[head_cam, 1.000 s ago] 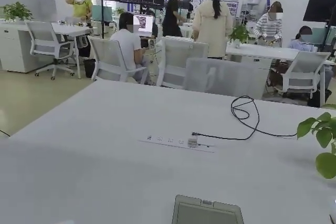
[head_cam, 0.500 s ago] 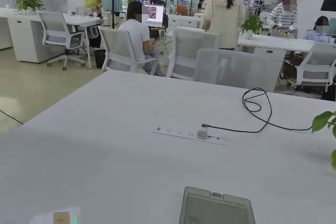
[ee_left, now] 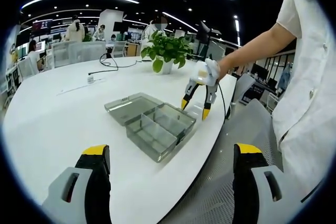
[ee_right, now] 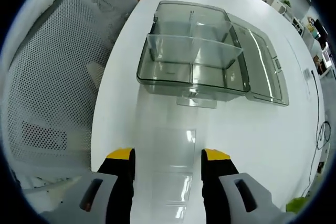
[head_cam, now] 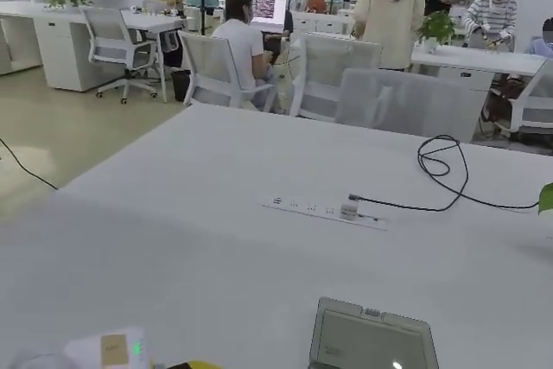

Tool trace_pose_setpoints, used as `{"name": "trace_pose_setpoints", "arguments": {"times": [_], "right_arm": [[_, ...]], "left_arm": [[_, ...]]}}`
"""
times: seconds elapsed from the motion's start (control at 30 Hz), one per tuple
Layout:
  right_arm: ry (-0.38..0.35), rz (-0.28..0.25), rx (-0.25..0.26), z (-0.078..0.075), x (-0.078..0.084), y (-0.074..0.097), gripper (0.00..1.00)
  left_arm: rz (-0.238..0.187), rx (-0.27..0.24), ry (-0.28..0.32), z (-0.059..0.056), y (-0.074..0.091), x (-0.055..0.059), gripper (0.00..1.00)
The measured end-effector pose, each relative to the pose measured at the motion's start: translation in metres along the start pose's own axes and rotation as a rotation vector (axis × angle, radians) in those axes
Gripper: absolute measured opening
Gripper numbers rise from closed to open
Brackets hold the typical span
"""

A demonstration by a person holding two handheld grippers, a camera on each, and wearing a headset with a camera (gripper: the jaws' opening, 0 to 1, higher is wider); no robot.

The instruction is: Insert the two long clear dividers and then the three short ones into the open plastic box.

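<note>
Left gripper [ee_left: 172, 150] is hanging with jaws spread wide and empty, short of the open plastic box [ee_left: 157, 129] on the white table [ee_left: 52, 119]. The right gripper [ee_right: 168, 156] is hovering with jaws parted, clasping nothing, over loose clear dividers [ee_right: 176, 142] lying flat between box and table edge. A mesh chair [ee_right: 52, 77] is sitting against that edge, a potted plant [ee_left: 165, 51] and black cable [ee_left: 113, 64] are lying well beyond the box, and clear walls [ee_right: 191, 40] are standing inside it, count unclear, with the lid [ee_left: 128, 106] lying open alongside.

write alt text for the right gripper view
An open clear plastic box, lid folded flat beside it, sits on a white table. The right gripper points, open, at flat clear dividers lying in front of the box; a mesh chair stands alongside.
</note>
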State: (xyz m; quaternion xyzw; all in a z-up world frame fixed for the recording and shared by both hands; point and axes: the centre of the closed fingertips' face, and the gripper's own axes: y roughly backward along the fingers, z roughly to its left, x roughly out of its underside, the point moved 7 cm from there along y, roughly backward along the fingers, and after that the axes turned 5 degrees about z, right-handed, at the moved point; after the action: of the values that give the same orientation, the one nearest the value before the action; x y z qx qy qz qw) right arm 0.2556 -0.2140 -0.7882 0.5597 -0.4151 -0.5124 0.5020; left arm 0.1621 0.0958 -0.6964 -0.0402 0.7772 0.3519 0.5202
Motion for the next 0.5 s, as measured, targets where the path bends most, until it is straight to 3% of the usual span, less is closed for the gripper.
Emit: {"name": "trace_pose_setpoints", "arguments": {"times": [0.27, 0.5], "right_arm": [[0.029, 0.034, 0.037, -0.0023, -0.0013, -0.0019, 0.45], [0.038, 0.040, 0.033, -0.0007, -0.0013, -0.0009, 0.42]], "left_arm": [[0.000, 0.000, 0.005, 0.0017, -0.0004, 0.0015, 1.00], [0.001, 0.007, 0.003, 0.0028, -0.0028, 0.0020, 1.00]]}}
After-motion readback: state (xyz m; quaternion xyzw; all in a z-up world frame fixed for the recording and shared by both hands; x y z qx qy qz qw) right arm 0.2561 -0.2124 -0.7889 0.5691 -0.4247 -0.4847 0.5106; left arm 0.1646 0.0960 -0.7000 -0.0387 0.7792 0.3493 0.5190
